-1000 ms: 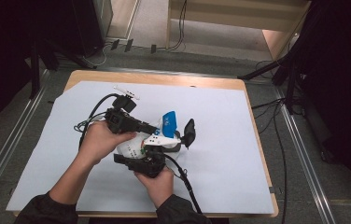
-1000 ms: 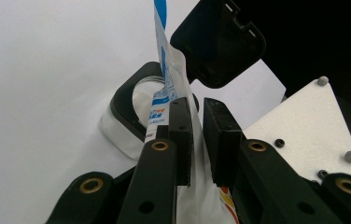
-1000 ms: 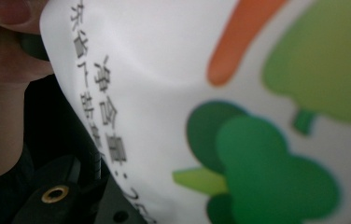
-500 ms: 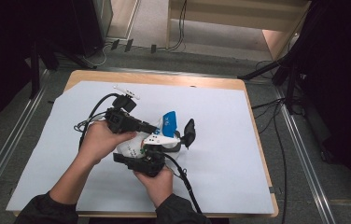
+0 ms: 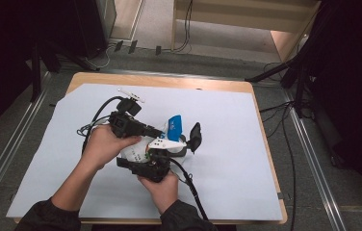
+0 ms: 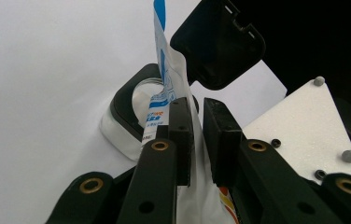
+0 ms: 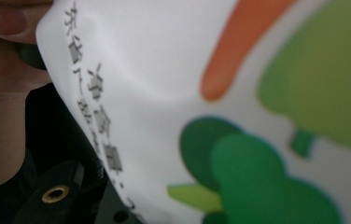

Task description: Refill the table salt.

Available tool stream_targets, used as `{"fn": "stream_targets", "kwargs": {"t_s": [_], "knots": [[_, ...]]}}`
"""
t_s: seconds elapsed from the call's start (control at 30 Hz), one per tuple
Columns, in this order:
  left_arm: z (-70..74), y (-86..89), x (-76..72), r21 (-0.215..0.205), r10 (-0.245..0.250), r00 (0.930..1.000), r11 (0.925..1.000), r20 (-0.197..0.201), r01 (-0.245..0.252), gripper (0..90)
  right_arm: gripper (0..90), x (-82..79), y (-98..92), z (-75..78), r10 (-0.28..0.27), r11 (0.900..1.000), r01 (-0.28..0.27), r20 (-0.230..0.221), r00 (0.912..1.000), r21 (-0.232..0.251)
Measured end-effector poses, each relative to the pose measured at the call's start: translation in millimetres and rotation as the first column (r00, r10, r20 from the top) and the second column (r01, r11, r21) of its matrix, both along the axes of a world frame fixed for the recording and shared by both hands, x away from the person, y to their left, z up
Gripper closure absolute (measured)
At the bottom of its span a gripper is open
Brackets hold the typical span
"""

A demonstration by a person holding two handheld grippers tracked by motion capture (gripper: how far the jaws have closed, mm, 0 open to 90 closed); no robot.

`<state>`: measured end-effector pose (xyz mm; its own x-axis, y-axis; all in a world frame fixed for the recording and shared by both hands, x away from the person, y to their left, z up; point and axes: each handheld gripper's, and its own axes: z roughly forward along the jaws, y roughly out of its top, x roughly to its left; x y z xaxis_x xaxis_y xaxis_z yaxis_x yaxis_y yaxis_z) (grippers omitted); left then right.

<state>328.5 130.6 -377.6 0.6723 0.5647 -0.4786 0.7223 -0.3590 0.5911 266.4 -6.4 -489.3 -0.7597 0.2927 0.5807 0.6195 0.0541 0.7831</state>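
The left gripper (image 5: pixel 152 131) is lying over the middle of the table (image 5: pixel 246 87), which is carrying a white sheet (image 5: pixel 227 159). In the left gripper view its two jaws are standing almost together and are pinching the upper edge of a white pouch (image 6: pixel 164 100) with blue print. The pouch film is passing between the pads and is continuing down below them.

The pouch is hanging over a box (image 6: pixel 127 109) with a black rim and a white body. The box is sitting on the sheet just beyond the left jaws. Its black lid (image 6: pixel 218 42) is standing open and is tilting up behind the pouch. In the high view the pouch (image 5: pixel 174 126) is showing blue at its top, and the lid (image 5: pixel 195 136) is standing just beside it on the right.

The right gripper (image 5: pixel 146 166) is lying close below the left one, near the person's edge of the table, and is pointing toward the pouch. In the right gripper view the pouch's printed face (image 7: pixel 239 112), white with green and orange shapes and a column of dark characters, is lying very close to the camera and is blurred. Whether the right jaws are closing on the pouch cannot be told.

The left hand (image 5: pixel 103 144) is gripping the left gripper's body. The right hand (image 5: pixel 162 190) is holding the right gripper from below.
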Motion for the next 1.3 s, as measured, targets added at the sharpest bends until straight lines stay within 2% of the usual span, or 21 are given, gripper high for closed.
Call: {"fn": "stream_targets", "kwargs": {"t_s": [0.7, 0.9, 1.0, 1.1, 1.3], "knots": [[0.2, -1.0, 0.4, 0.006, 0.005, 1.0000, 1.0000, 0.004, -0.005, 83.4, 68.9, 1.1, 0.3, -0.1, -0.004, 1.000, 0.004, 0.002, 1.0000, -0.004], [0.3, -1.8, 0.2, 0.004, 0.019, 0.9998, 0.9998, 0.000, -0.019, 83.6, 62.8, 0.1, 1.7, 1.5, -0.010, 0.999, 0.011, 0.027, 0.9996, -0.043], [0.7, -1.5, 0.1, 0.004, 0.015, 0.9999, 0.9999, 0.003, -0.015, 83.6, 63.5, -0.8, 2.2, 2.7, -0.014, 0.998, 0.016, 0.042, 0.9990, -0.056], [0.9, -1.8, -0.2, -0.001, 0.015, 0.9999, 0.9999, 0.002, -0.015, 83.5, 66.3, -0.9, 1.9, 2.9, -0.013, 0.998, 0.016, 0.042, 0.9990, -0.053], [1.1, -1.1, 0.1, -0.005, 0.015, 0.9999, 0.9999, 0.000, -0.015, 83.0, 67.6, -0.1, 2.4, 2.6, -0.006, 1.000, 0.007, 0.020, 0.9998, -0.016]]}}
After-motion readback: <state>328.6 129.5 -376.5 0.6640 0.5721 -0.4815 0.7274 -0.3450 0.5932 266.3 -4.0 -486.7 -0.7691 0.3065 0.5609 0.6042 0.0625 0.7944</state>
